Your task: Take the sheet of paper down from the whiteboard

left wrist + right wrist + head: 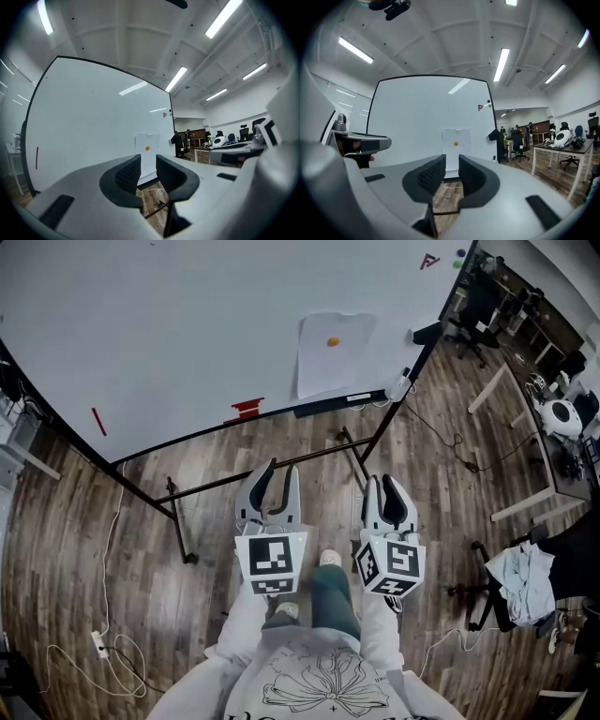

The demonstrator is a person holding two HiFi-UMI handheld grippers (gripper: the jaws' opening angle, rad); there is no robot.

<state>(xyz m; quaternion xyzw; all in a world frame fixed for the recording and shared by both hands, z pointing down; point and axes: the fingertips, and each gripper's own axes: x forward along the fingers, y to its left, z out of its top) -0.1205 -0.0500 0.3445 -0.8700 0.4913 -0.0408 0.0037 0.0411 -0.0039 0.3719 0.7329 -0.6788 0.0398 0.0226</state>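
Note:
A white sheet of paper (333, 351) hangs on the whiteboard (187, 324), pinned by an orange magnet (333, 341). The sheet also shows far ahead in the left gripper view (147, 157) and the right gripper view (456, 145). My left gripper (278, 468) and right gripper (386, 484) are held side by side, level, well short of the board. Each has its jaws apart with only air between them. Through the gap of my left gripper (148, 174) and my right gripper (452, 174) I see the sheet and the wooden floor.
The whiteboard stands on a black metal frame (281, 465) with feet on the wooden floor. A red marker (247, 409) and a black eraser (326, 407) lie on its tray. Desks and office chairs (539, 427) stand to the right. A white cable (103, 634) trails at left.

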